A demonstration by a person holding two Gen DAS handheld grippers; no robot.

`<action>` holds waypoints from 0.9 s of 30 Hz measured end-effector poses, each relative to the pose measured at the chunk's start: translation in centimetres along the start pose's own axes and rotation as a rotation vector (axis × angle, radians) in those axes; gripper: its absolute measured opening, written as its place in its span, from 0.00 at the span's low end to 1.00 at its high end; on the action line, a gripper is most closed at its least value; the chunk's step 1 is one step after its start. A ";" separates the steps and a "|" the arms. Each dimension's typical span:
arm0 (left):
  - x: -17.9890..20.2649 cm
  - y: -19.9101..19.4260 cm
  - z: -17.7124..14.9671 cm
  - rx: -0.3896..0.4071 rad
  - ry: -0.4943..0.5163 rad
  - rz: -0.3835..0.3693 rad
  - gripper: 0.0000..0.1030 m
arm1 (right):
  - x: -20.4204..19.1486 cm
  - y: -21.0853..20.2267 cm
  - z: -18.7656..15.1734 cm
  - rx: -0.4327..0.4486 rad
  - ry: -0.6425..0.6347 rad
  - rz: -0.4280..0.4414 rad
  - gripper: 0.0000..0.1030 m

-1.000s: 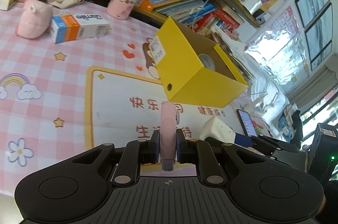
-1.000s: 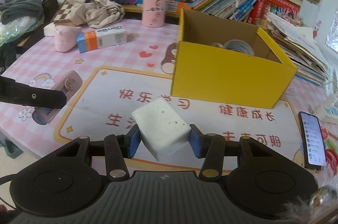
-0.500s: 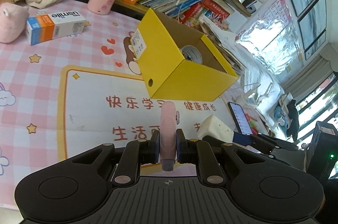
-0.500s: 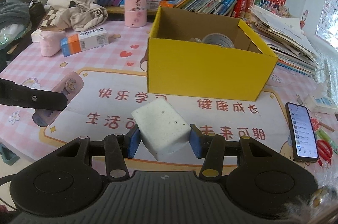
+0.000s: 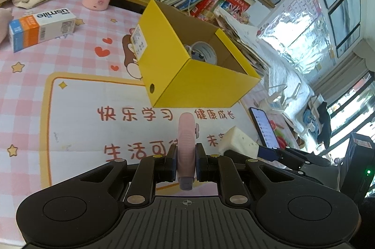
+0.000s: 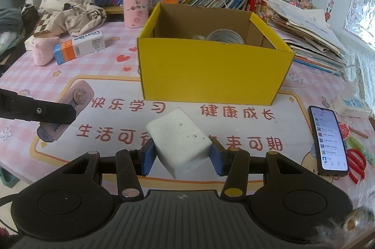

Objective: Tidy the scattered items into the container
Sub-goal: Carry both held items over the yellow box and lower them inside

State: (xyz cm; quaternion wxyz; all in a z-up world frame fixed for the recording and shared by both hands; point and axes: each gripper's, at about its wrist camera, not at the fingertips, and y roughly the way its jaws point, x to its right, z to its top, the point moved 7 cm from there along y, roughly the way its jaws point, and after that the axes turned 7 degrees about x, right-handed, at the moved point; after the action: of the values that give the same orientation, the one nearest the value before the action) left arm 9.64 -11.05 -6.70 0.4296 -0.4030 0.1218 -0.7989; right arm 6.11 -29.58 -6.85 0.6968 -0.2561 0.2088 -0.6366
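Observation:
An open yellow cardboard box point(image 5: 206, 87) point(image 6: 211, 70) stands on the pink checked table, with a roll of tape point(image 6: 225, 37) inside. My left gripper point(image 5: 185, 165) is shut on a flat pink case point(image 5: 186, 143), held edge-up just short of the box; from the right wrist view the same pink case point(image 6: 70, 108) hangs at the left under the left gripper's finger point(image 6: 37, 109). My right gripper point(image 6: 181, 155) is shut on a white sponge block point(image 6: 179, 138), in front of the box's near wall. The sponge point(image 5: 236, 141) also shows at the right in the left wrist view.
On the far left of the table lie an orange-and-white usmile carton point(image 6: 79, 47), a pink plush point(image 6: 42, 51) and crumpled cloth point(image 6: 72, 12). A pink tumbler point(image 6: 135, 3) stands behind the box. A phone point(image 6: 328, 138), red scissors point(image 6: 356, 164) and stacked books point(image 6: 311, 44) sit right.
Both grippers have carried their loads along the table; the yellow box now looks nearer and more centred. The grips are unchanged.

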 end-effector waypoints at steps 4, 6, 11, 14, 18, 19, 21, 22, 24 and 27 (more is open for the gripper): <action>0.7 0.8 0.1 -0.011 0.010 -0.002 0.13 | 0.9 0.2 -0.1 -0.002 0.012 -0.004 0.45; 1.1 1.2 0.1 -0.013 0.015 -0.004 0.13 | 1.4 0.2 0.0 -0.001 0.017 -0.006 0.45; 2.3 1.8 0.6 -0.008 0.028 -0.016 0.13 | 2.5 0.0 0.5 0.015 0.024 -0.006 0.45; 3.0 2.1 0.9 -0.003 0.040 -0.019 0.13 | 3.0 0.0 0.7 0.022 0.020 -0.001 0.45; 3.6 2.8 1.0 -0.004 0.043 -0.018 0.13 | 3.8 0.2 0.9 0.023 0.017 0.005 0.45; 3.7 3.0 1.1 -0.004 0.042 -0.018 0.13 | 4.0 0.3 1.0 0.022 0.017 0.006 0.45; 4.0 3.3 1.1 -0.005 0.040 -0.017 0.13 | 4.4 0.4 1.0 0.020 0.017 0.008 0.45; 4.1 3.5 1.1 -0.005 0.039 -0.018 0.13 | 4.7 0.4 1.0 0.019 0.016 0.009 0.45; 4.5 3.9 1.1 -0.008 0.039 -0.022 0.13 | 5.1 0.5 1.1 0.017 0.015 0.011 0.45; 5.1 4.6 1.0 -0.013 0.040 -0.027 0.13 | 5.7 0.6 1.1 0.016 0.012 0.011 0.45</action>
State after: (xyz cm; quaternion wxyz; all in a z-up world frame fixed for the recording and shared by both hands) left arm 11.55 -17.63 -5.74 0.4136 -0.3915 0.1300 -0.8116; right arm 7.82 -35.16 -6.14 0.7013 -0.2456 0.2092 -0.6357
